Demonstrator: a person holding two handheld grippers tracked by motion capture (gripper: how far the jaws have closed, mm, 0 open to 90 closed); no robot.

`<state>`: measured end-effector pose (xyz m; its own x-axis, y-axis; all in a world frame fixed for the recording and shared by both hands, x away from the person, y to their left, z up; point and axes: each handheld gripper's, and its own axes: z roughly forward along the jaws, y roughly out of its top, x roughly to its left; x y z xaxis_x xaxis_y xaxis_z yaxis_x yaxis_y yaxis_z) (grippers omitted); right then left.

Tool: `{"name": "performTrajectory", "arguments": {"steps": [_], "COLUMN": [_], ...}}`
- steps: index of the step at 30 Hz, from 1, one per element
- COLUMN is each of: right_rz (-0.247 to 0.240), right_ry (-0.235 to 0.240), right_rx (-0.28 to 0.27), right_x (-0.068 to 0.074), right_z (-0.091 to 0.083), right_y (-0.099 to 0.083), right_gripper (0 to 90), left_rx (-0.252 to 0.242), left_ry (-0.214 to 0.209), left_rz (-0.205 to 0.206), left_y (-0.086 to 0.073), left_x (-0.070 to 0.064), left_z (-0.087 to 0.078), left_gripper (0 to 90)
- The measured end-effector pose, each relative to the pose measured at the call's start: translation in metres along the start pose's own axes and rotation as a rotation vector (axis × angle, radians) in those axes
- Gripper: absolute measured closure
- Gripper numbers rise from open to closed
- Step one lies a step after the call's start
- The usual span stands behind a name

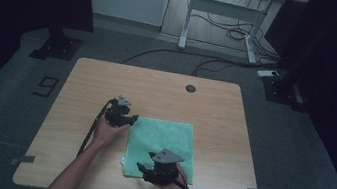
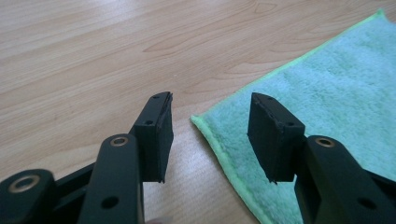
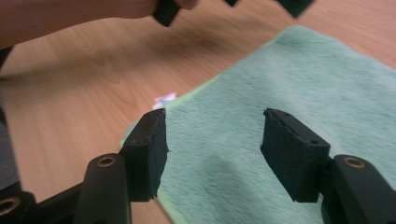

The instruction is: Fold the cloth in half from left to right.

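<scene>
A green fleece cloth [image 1: 161, 146] lies flat on the wooden table [image 1: 108, 80], right of centre. My left gripper [image 1: 133, 118] is open at the cloth's far left corner. In the left gripper view that corner of the cloth [image 2: 327, 102] lies between the spread jaws of the left gripper [image 2: 210, 135]. My right gripper [image 1: 141, 167] is open low over the cloth's near left corner. In the right gripper view the cloth [image 3: 280, 79] spreads under the right gripper [image 3: 215, 149], and a small white label [image 3: 164, 99] sticks out at its edge. Neither gripper holds anything.
A round cable hole [image 1: 190, 88] sits near the table's far edge. Beyond the table stand two black stand bases [image 1: 56, 47] [image 1: 281, 86] and a white desk frame [image 1: 224, 12] with cables on the floor. The other forearm [image 3: 70, 18] crosses the top of the right gripper view.
</scene>
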<state>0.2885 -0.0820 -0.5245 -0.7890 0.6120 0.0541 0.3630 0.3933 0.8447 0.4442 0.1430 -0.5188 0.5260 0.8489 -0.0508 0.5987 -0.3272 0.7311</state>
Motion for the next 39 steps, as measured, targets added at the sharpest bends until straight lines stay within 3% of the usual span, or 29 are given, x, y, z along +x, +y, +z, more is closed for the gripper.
{"name": "performTrajectory", "arguments": {"steps": [10,22,28,32,39], "right_rz": [-0.049,-0.105,-0.103,-0.101,-0.074], "right_ry": [0.074,0.118,0.091,0.072,0.008], "right_rx": [0.015,0.087,0.140,0.140,0.153], "right_x": [0.022,0.042,0.043,0.043,0.042], "right_z": [0.016,0.039,0.048,0.049,0.048], "right_y": [0.005,0.002,-0.002,-0.002,0.000], "right_gripper": [43.4,46.2,50.0,54.4,76.1], "left_rx": [0.055,0.070,0.062,0.058,0.055], "left_ry": [0.016,0.018,0.018,0.014,0.007], "left_rz": [-0.024,0.005,0.016,0.023,0.060], "left_y": [-0.001,-0.004,-0.005,-0.005,-0.006], "left_x": [0.006,0.002,-0.001,-0.003,-0.010], "left_z": [0.022,0.026,0.026,0.027,0.027], "left_gripper": [52.2,60.0,65.7,69.6,84.5]}}
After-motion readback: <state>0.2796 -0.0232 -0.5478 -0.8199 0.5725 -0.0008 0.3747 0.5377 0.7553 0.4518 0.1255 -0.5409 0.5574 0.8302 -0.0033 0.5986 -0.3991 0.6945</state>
